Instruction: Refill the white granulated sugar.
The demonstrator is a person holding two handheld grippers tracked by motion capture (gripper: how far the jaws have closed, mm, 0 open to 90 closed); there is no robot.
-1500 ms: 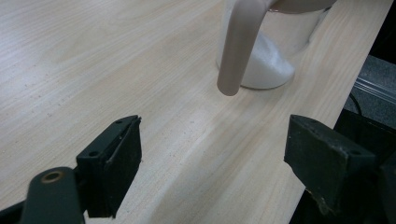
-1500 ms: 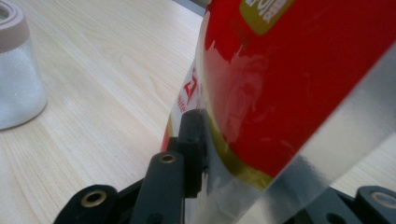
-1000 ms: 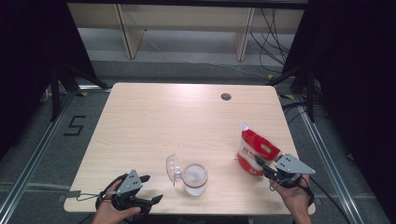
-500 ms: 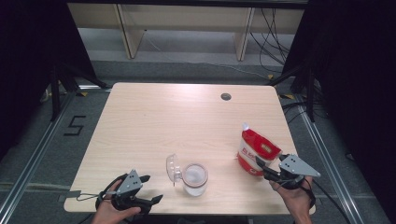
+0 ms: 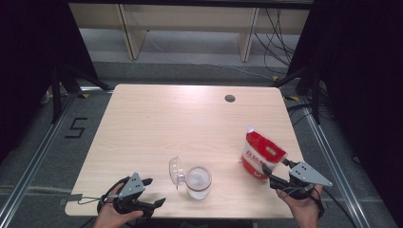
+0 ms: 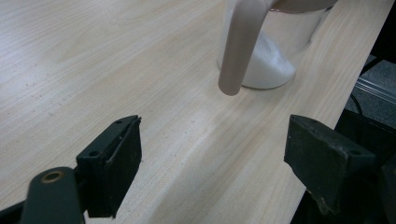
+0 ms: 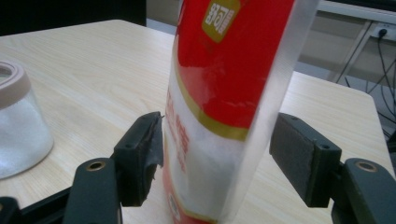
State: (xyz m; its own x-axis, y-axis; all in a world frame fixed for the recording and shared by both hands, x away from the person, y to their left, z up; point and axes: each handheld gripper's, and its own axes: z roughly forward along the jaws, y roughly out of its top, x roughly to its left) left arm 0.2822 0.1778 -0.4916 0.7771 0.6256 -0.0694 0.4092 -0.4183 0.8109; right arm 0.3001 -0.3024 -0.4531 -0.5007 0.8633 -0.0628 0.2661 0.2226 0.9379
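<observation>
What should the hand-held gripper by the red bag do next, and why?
Probably back the right hand-held gripper straight away from the red bag. Its jaws have just been opening, with the bag between them; the far pad is clear, and the bag stands upright on the table. The jar already holds white grains.

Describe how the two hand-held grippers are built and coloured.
Each hand-held gripper, left and right, is black with two blocky flat-padded jaws and a grey three-cornered plate on top. A thin black cable trails from the left one. Round brass-coloured rivets mark the jaw arms.
</observation>
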